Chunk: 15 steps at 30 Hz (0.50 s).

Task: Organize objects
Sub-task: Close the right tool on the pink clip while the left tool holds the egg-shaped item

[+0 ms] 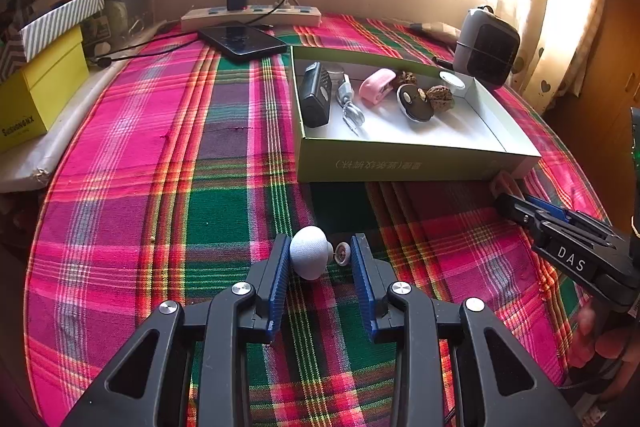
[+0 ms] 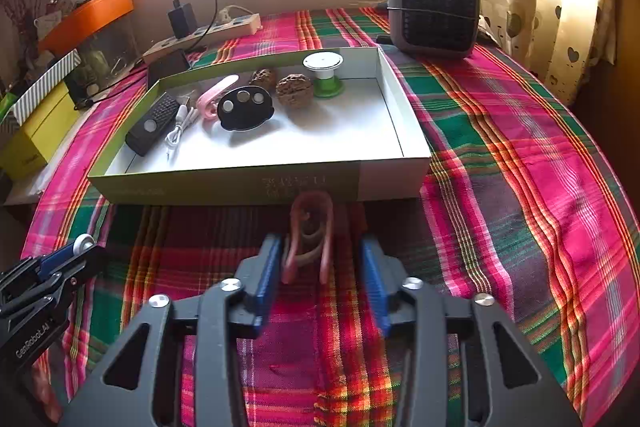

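On the plaid-covered tabletop (image 1: 160, 155), the left claw (image 1: 320, 259) pinches a small white mushroom-shaped knob (image 1: 310, 257) between its blue pads, near the tabletop's front edge. The right claw (image 2: 320, 263) stands spread around a pink clip (image 2: 308, 239), touching it only on the left side, just in front of the shallow green box (image 2: 224, 183) of small items.
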Tool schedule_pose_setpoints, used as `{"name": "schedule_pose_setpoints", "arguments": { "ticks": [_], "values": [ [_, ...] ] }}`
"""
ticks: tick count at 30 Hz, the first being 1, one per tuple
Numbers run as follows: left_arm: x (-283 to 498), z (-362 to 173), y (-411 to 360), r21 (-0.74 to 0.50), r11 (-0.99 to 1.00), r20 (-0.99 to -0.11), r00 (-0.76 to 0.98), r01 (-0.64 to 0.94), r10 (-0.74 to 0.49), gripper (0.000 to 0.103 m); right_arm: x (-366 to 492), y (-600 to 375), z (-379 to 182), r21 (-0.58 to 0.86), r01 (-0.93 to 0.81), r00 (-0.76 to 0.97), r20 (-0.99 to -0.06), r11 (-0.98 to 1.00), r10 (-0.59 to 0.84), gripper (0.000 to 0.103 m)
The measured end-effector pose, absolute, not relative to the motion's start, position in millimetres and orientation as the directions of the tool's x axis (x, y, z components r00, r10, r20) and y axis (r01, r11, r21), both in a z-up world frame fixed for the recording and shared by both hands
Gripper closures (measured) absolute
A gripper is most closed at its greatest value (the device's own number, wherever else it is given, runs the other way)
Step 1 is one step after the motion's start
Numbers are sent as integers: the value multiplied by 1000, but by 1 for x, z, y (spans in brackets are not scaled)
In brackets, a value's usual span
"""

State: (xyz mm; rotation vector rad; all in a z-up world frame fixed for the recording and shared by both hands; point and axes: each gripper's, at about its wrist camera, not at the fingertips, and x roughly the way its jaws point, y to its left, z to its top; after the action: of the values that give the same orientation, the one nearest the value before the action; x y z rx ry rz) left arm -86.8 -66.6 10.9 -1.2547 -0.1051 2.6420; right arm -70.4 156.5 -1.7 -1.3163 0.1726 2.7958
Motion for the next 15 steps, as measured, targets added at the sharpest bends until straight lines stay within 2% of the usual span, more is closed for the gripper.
{"name": "schedule_pose_setpoints", "arguments": {
  "ticks": [1, 4, 15],
  "values": [
    [-87, 11, -65, -153, -975, -758, -614, -160, 220, 74, -70, 157, -2, 85, -87, -638, -770, -993, -10, 75],
    [-87, 11, -65, -151, -976, -760, -613, -158, 217, 75, -70, 157, -1, 90, -71, -638, -769, -993, -24, 78],
    [-85, 16, -55, -151, -974, -761, -609, -170, 224, 75, -67, 158, 1, 124, -36, -644, -762, -992, -72, 79]
  ]
}}
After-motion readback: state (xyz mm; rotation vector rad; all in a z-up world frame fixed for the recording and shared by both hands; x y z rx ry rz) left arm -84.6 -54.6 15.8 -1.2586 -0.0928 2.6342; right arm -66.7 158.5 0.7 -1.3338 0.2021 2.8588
